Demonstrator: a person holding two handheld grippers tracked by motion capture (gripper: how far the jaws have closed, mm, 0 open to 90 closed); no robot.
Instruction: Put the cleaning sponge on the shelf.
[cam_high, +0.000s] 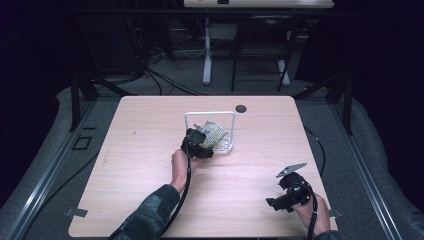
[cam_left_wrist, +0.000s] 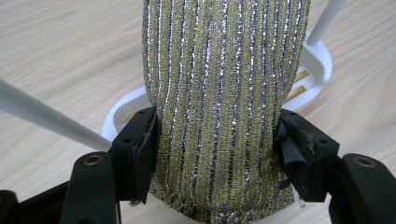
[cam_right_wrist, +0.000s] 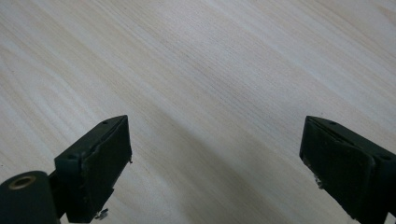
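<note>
The left gripper (cam_left_wrist: 217, 154) is pinching a glittery gold-and-silver striped cloth (cam_left_wrist: 219, 93) between its fingers (cam_left_wrist: 137, 149), one black pad pressing on each side edge of the fabric. The cloth is sitting at the white rack (cam_high: 210, 131) in the middle of the counter (cam_high: 150, 150), and I can't tell whether it's hanging over the top bar or just being held up inside the frame.

My guess is the step is draping it or pulling it off. Either way I'd be keeping that squeeze steady and moving slowly, because the rack looks light and could be tipping if the cloth is snagging on a bar.

Texture-wise, the cloth is ribbed, knit-looking and floppy, with metallic threads running lengthwise. The rack is thin white rods on a smooth slotted oval base. The counter is pale wood grain.

The right gripper (cam_high: 286, 192) is idling near the front right corner, with its fingers (cam_right_wrist: 100, 161) spread wide over bare wood and holding nothing.
</note>
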